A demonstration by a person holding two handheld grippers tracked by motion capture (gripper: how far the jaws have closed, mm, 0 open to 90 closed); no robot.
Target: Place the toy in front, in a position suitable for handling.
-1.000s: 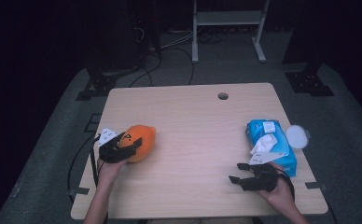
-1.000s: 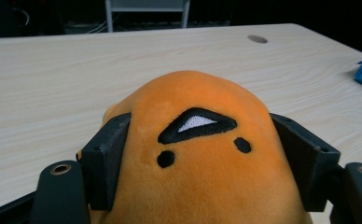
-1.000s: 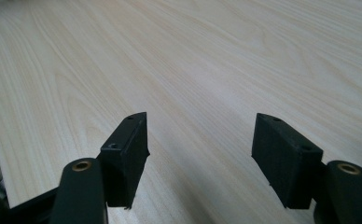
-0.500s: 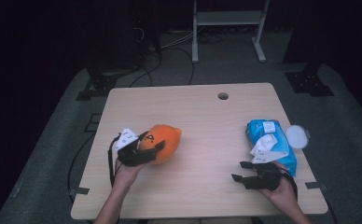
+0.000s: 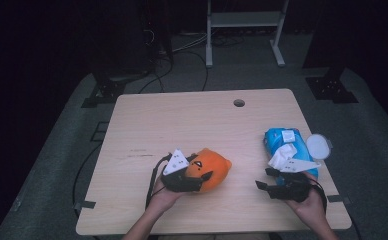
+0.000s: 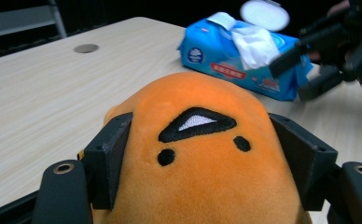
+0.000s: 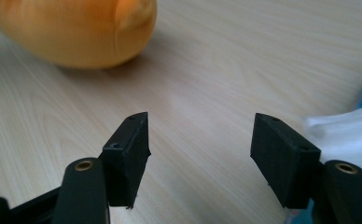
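The left gripper [image 5: 194, 175] is holding the orange plush toy [image 6: 202, 154] between its two fingers [image 6: 108, 158], which are pressing on both sides of the toy's face. The toy is lying on the table [image 5: 192, 120], near the front edge, left of the middle. The right gripper [image 7: 200, 154] is standing wide, with nothing between its fingers, just beside the blue wipes pack [image 5: 282, 142].

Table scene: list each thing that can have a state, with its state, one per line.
Orange plush toy: clamped between the left gripper's jaws.
Left gripper: shut on the toy.
Right gripper: open, nothing between its jaws.
Wipes pack: lying flat, lid flipped open, one wipe sticking out.
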